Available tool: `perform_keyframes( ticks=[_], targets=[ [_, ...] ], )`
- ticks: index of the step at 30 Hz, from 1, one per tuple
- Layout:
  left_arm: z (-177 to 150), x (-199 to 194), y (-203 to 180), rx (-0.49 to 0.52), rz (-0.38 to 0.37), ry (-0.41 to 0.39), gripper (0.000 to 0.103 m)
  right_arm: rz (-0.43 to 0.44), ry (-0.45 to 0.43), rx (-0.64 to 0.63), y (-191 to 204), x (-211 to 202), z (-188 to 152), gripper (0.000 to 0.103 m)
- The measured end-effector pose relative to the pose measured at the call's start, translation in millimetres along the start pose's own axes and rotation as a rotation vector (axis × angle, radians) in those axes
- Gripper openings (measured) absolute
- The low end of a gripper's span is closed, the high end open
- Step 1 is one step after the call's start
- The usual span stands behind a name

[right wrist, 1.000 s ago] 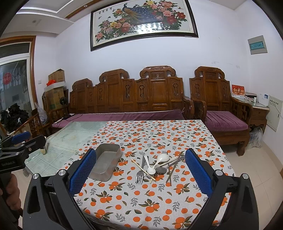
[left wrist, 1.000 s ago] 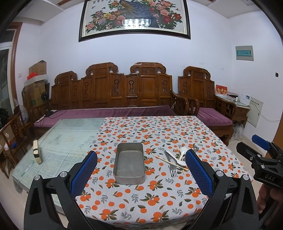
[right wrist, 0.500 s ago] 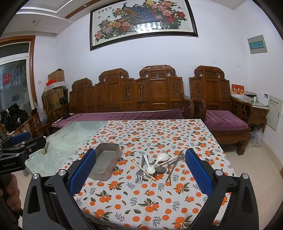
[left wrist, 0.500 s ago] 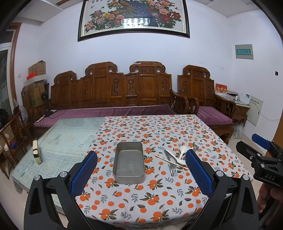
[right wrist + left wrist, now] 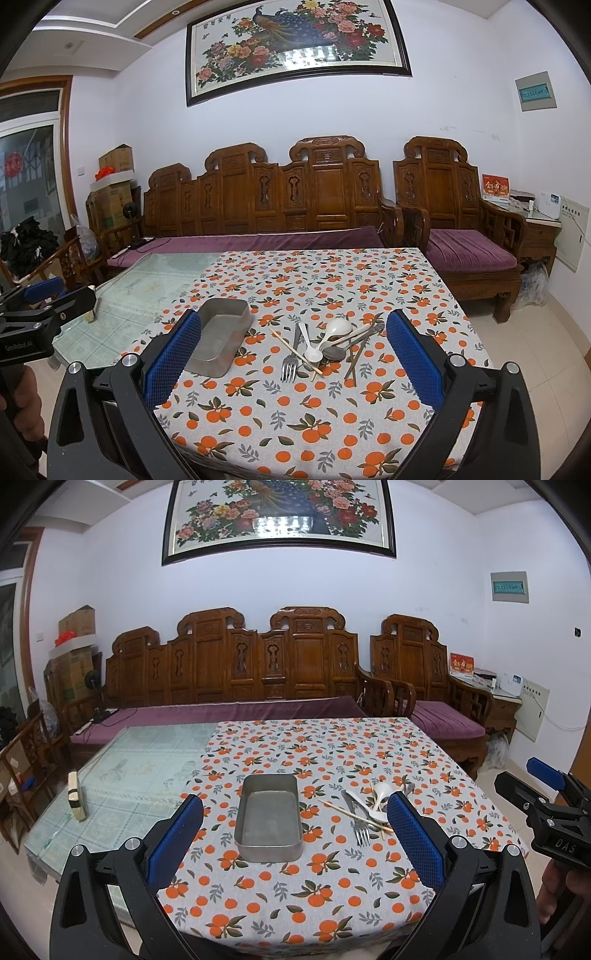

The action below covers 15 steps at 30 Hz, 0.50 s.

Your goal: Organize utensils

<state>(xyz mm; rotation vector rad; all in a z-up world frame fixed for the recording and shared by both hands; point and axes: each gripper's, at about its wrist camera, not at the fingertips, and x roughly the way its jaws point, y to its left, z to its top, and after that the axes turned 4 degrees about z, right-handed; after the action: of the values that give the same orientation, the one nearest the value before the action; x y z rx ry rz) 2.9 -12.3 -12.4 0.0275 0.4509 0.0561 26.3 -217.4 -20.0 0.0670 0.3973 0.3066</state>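
Note:
An empty metal tray (image 5: 268, 816) (image 5: 218, 341) sits on the orange-print tablecloth (image 5: 332, 753). To its right lies a pile of utensils (image 5: 325, 347) (image 5: 369, 808): a fork (image 5: 290, 360), white spoons (image 5: 312, 345), a metal spoon and chopsticks (image 5: 295, 350). My left gripper (image 5: 295, 834) is open and empty, held above the table's near edge in front of the tray. My right gripper (image 5: 293, 354) is open and empty, held in front of the utensil pile.
The table's left half is bare glass (image 5: 122, 775) with a small block (image 5: 75, 799) on it. A carved wooden sofa (image 5: 240, 672) and armchair (image 5: 436, 686) stand behind the table. Cardboard boxes (image 5: 114, 184) are stacked at back left.
Both grippers have drifted slightly toward the table. Nothing on the table has moved.

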Motion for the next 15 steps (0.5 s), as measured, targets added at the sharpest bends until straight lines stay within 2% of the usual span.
perform_keyframes(
  ticks=[15],
  targets=[
    [-5.2, 4.3, -0.7, 0.002, -0.002, 0.009, 0.096, -0.004, 0.005, 0.004, -0.1, 3.3, -8.5, 0.1]
  ],
)
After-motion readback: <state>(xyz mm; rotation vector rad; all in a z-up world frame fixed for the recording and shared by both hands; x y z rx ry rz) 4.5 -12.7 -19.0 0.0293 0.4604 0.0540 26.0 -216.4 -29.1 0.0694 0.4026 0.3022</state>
